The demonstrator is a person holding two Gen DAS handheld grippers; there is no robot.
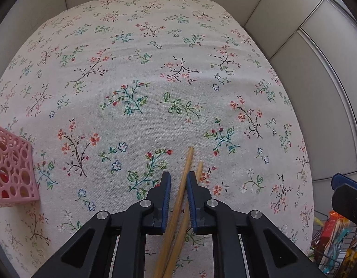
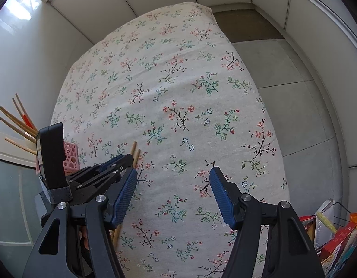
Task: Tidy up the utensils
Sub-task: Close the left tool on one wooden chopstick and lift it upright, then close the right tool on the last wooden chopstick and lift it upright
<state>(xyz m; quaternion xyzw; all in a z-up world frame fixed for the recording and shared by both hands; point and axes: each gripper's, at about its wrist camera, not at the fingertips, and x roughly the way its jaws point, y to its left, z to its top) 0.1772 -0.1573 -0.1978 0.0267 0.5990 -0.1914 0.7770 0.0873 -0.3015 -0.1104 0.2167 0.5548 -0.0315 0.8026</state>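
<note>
1. Chopsticks (image 1: 181, 199): two wooden sticks are lying on the floral table (image 1: 155, 69), running lengthwise between the pads of the left tongs (image 1: 178, 181), tips poking out just past them.
2. Left tongs: pads are sitting close on either side of the pair, and I judge them to be clamping it, though a thin gap is showing at the left pad.
3. Right tongs (image 2: 172, 191): standing apart and holding nothing, hovering over bare cloth to the right of the left tongs.
4. Pink holder (image 1: 11, 169): a perforated box sitting well to the left of the left tongs, with more sticks showing beside it in the right wrist view.
5. Step in hand: picking up the pair.
6. Next move, as judged: lifting without letting either stick slip, then carrying leftward and tipping upright over the holder.
</note>
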